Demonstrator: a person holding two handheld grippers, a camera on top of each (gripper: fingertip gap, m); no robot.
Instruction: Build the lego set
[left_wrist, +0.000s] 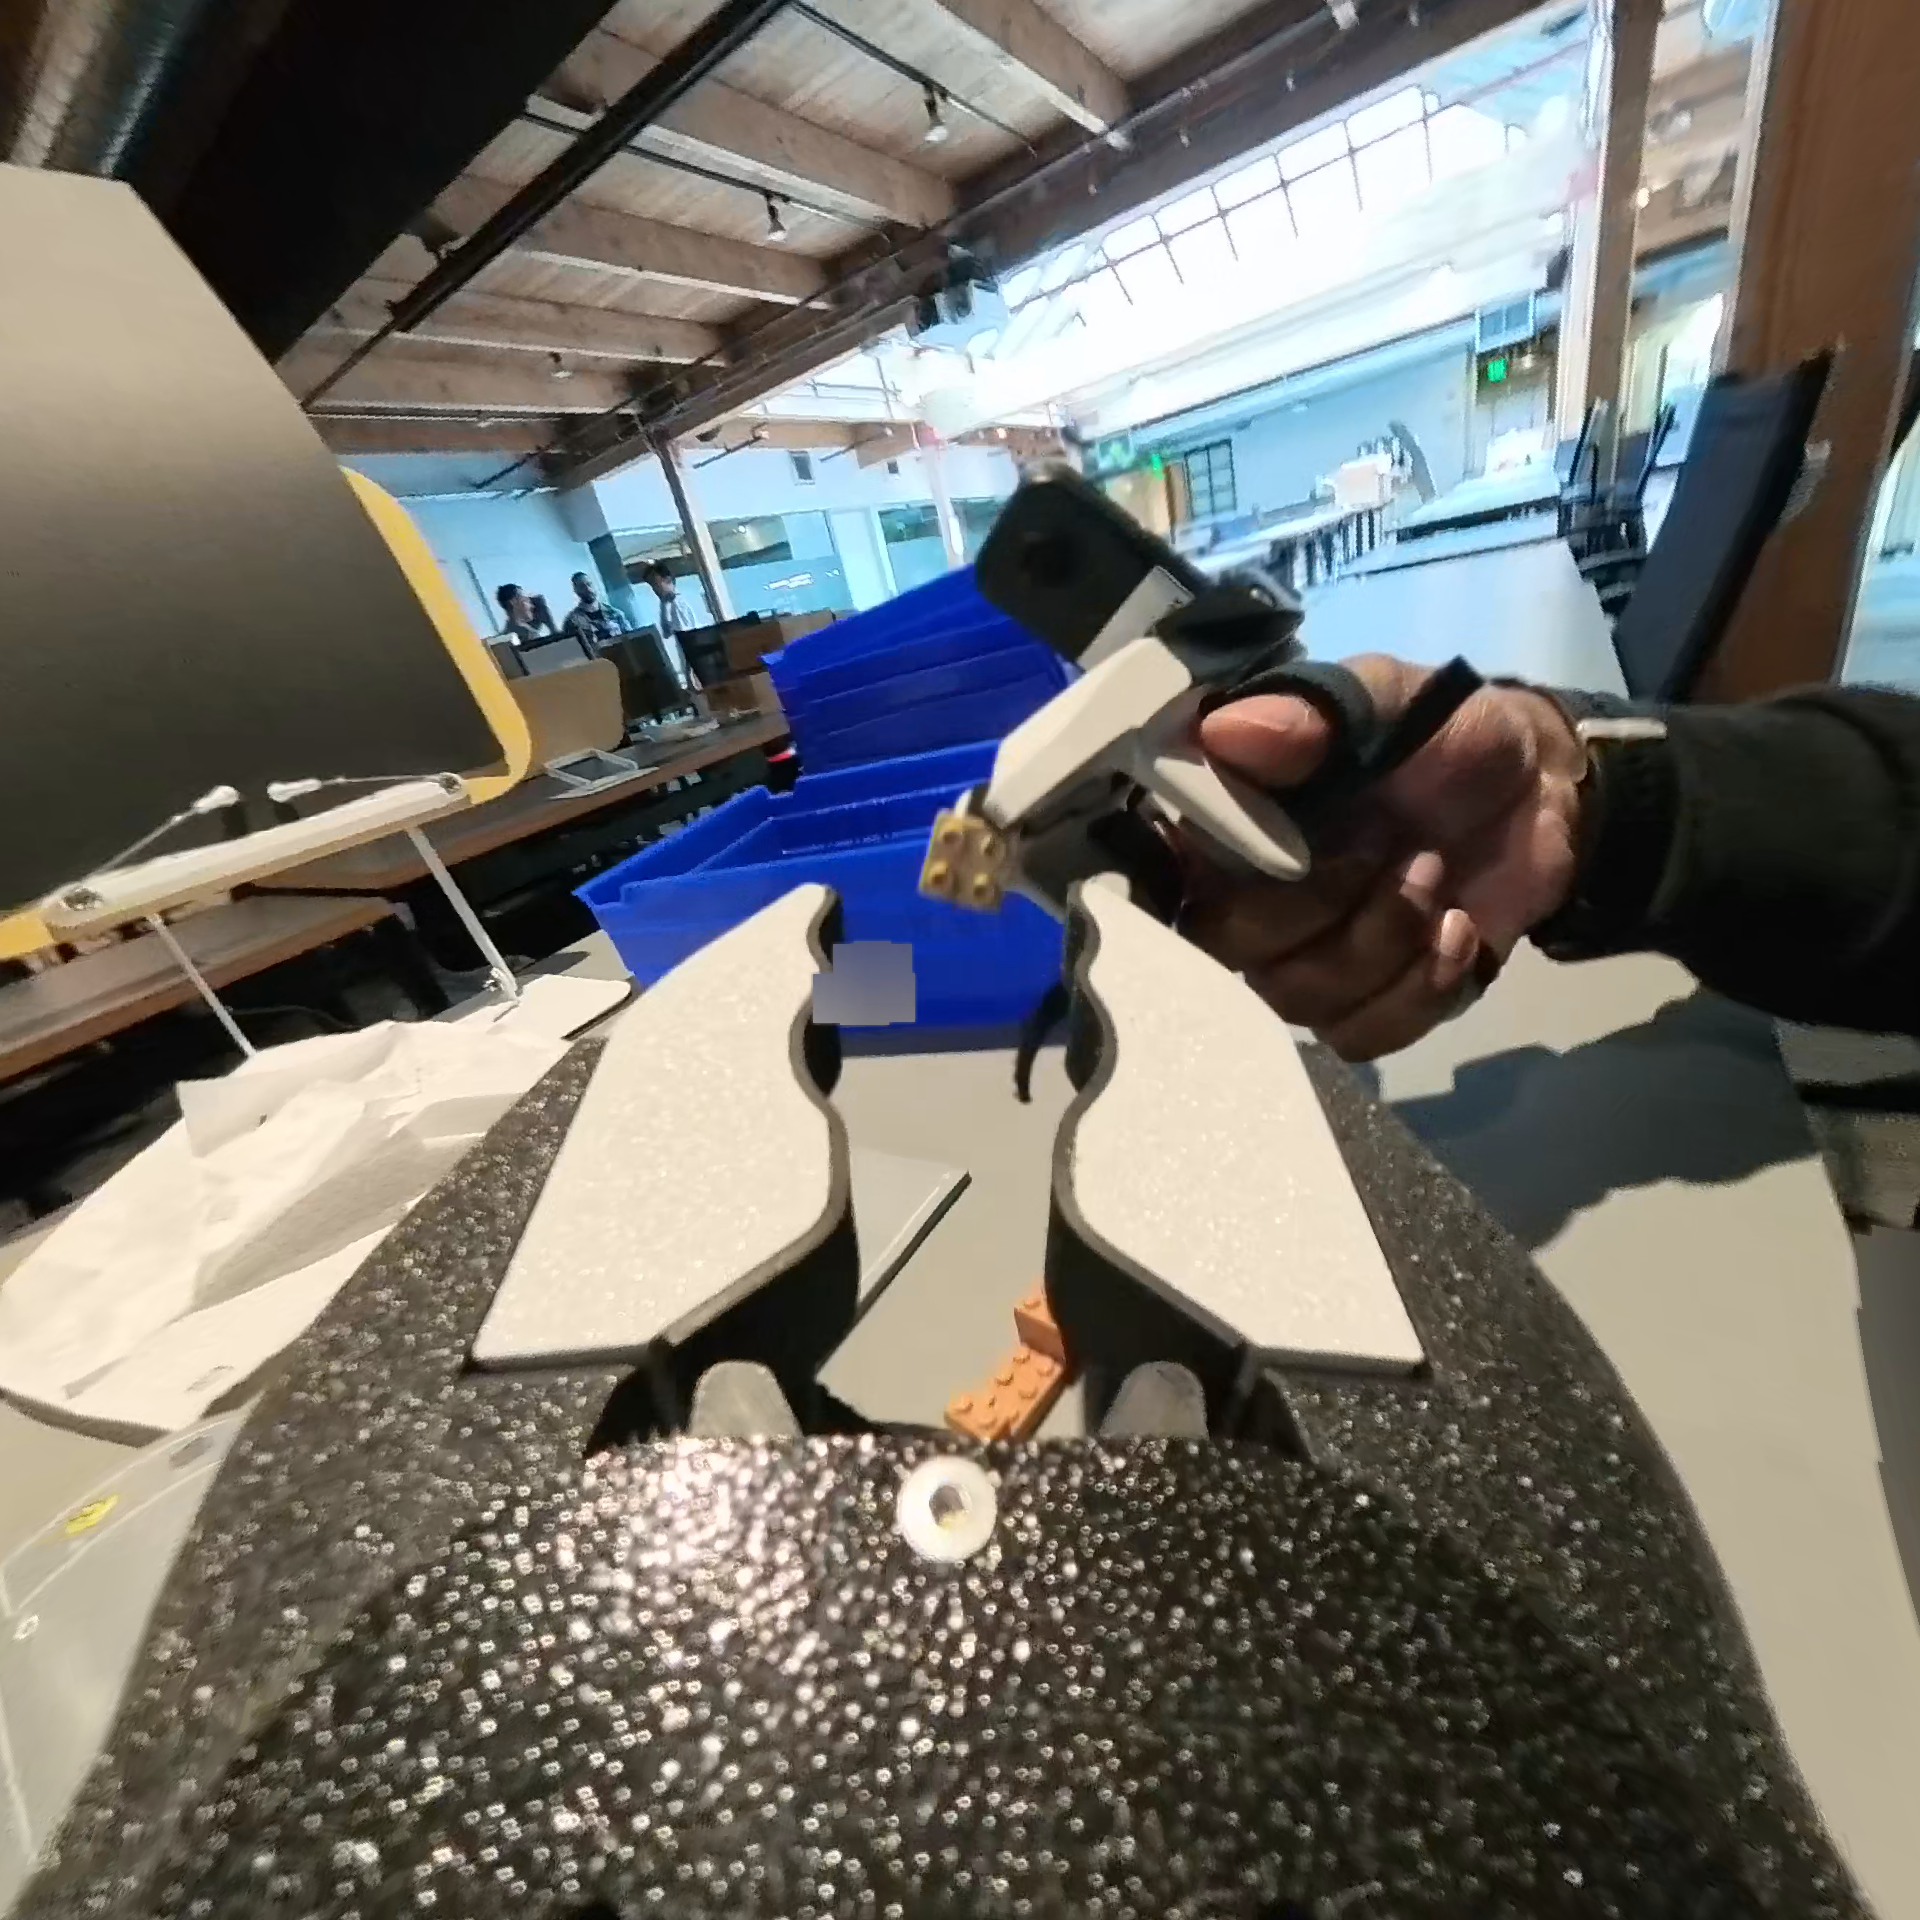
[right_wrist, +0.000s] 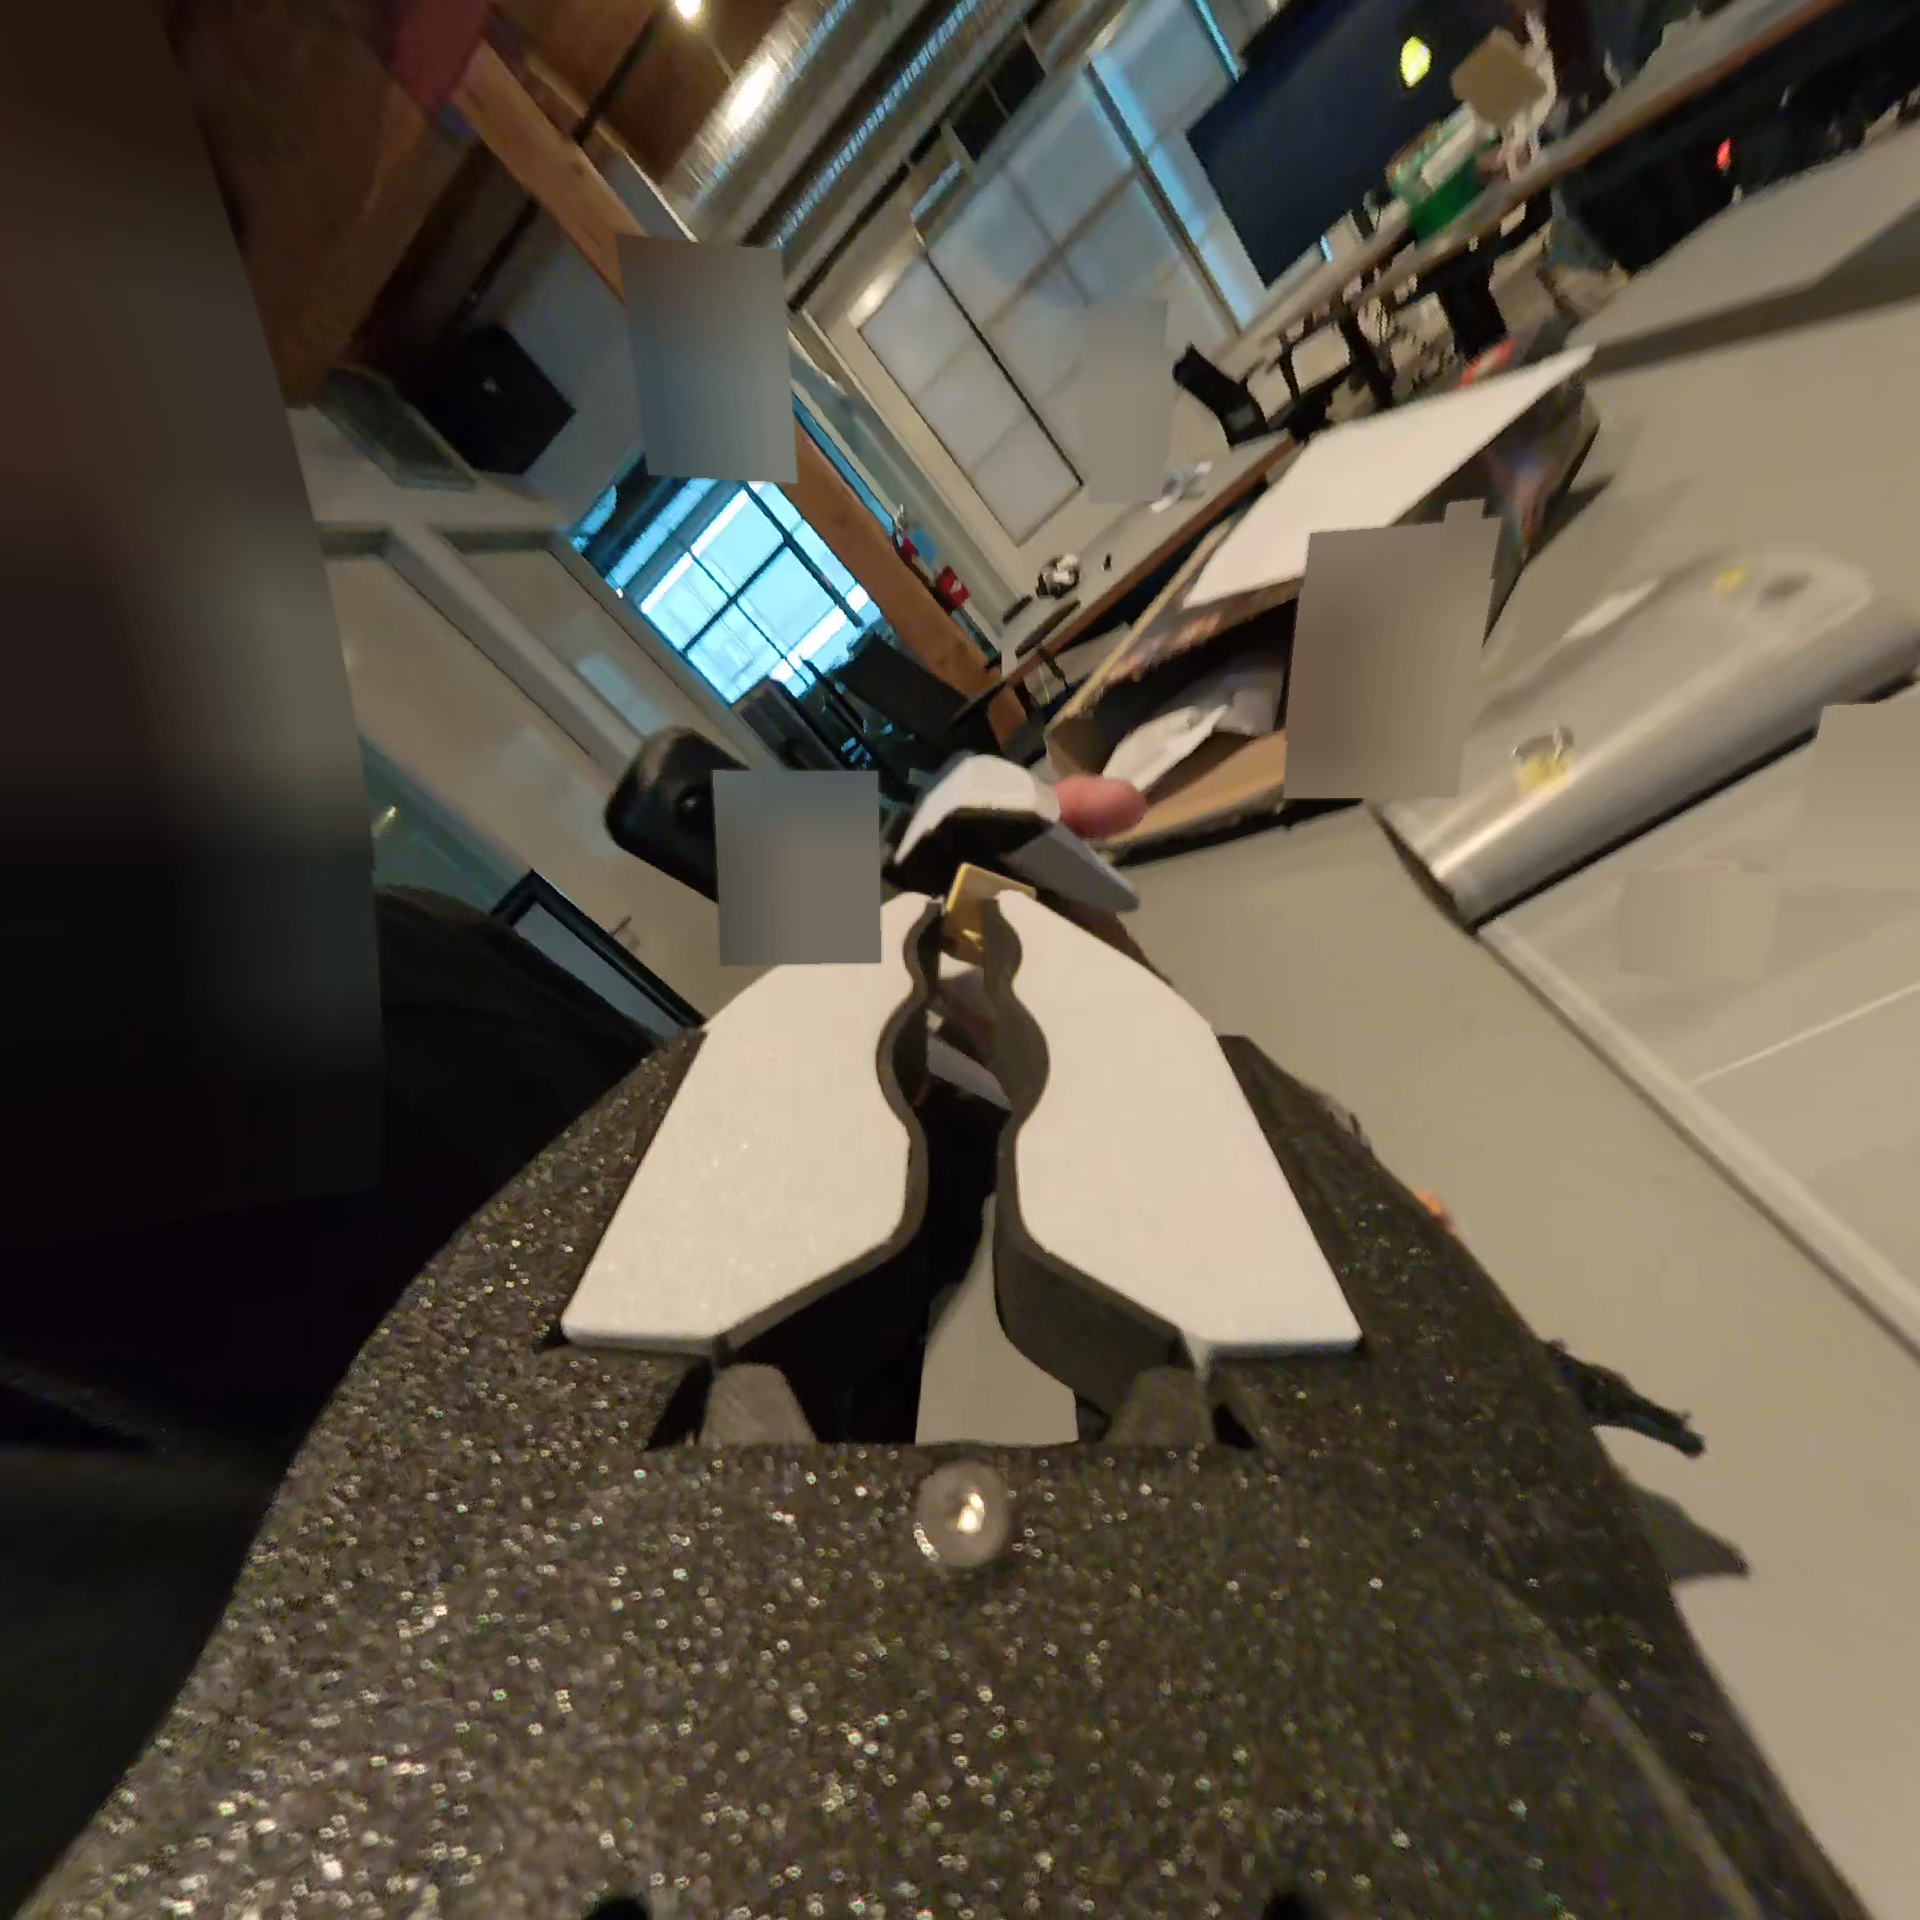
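Note:
My right gripper (right_wrist: 961, 920) is shut on a small gold square lego plate (right_wrist: 971, 914) with four studs. In the left wrist view the right gripper (left_wrist: 987, 847) comes in from the upper right in a person's hand (left_wrist: 1455, 852), holding the gold plate (left_wrist: 966, 862) in the air just above and between my left fingertips. My left gripper (left_wrist: 956, 925) is open and empty. Orange lego bricks (left_wrist: 1013, 1387) lie on the grey table (left_wrist: 1558, 1247) below, between the left fingers near their base. The left gripper (right_wrist: 997, 831) shows just beyond the plate in the right wrist view.
Stacked blue bins (left_wrist: 883, 831) stand on the table straight ahead. Crumpled white paper (left_wrist: 260, 1195) and a clear stand (left_wrist: 312, 831) are at the left. An open cardboard box (right_wrist: 1195, 727) and a clear plastic bag (right_wrist: 1662, 707) lie farther off on the table. My left and right fingertips are right by each other.

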